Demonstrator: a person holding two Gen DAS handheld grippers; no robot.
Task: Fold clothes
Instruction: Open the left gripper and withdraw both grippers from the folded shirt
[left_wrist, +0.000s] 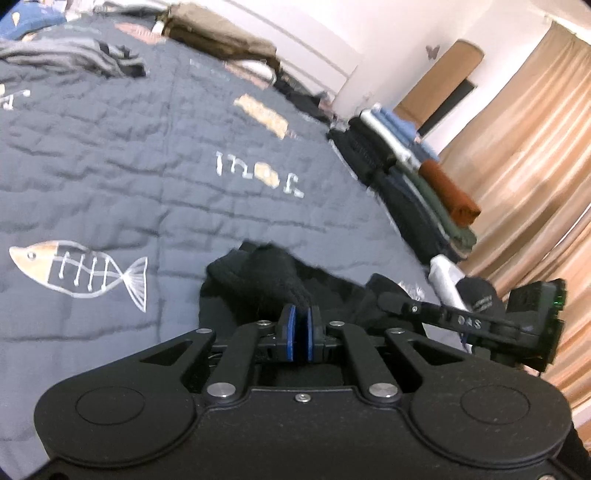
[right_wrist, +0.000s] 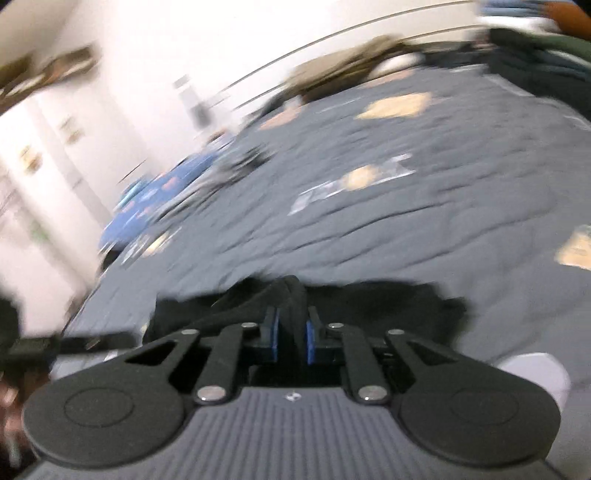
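A black knit garment (left_wrist: 258, 273) lies bunched on the grey quilted bedspread (left_wrist: 147, 166), close in front of both grippers. My left gripper (left_wrist: 301, 321) is shut on a fold of it, with the blue pads nearly touching. In the right wrist view the same black garment (right_wrist: 388, 306) spreads across the near edge of the bedspread (right_wrist: 406, 221). My right gripper (right_wrist: 291, 328) is closed on a ridge of the fabric that fills the gap between its pads. That view is blurred. The right gripper's body (left_wrist: 480, 321) shows at the right of the left wrist view.
A row of folded clothes (left_wrist: 424, 177) lines the bed's right edge beside tan curtains (left_wrist: 517, 147). Loose grey and dark clothes (left_wrist: 74, 55) and a brown garment (left_wrist: 221, 37) lie at the far side. Blue clothes (right_wrist: 159, 199) sit by the white wall.
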